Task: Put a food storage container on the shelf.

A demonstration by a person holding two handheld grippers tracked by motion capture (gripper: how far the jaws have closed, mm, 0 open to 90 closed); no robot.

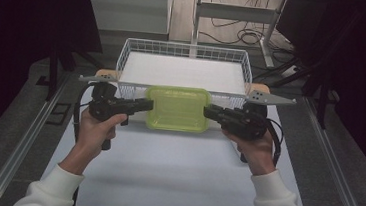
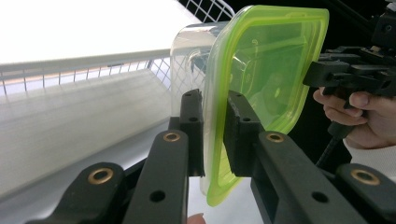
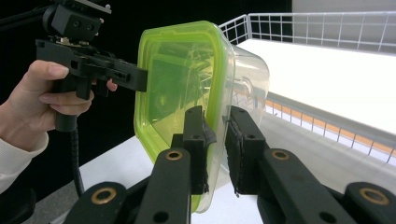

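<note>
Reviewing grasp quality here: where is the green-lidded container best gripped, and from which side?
By the lid's protruding rim at the short ends, coming in from both sides. The container is wide, its clear walls smooth; the left gripper and right gripper each pinch that lip.

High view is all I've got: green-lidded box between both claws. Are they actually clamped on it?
Observer: Left claw has its jaws on either side of the lid rim, pinching it.
Operator: And the right?
Observer: Right claw grips the opposite rim the same way.
Operator: Anything inside the box?
Observer: The clear box under the lid looks empty.
Operator: Where's the basket?
Observer: The wire basket sits just beyond the box.
</note>
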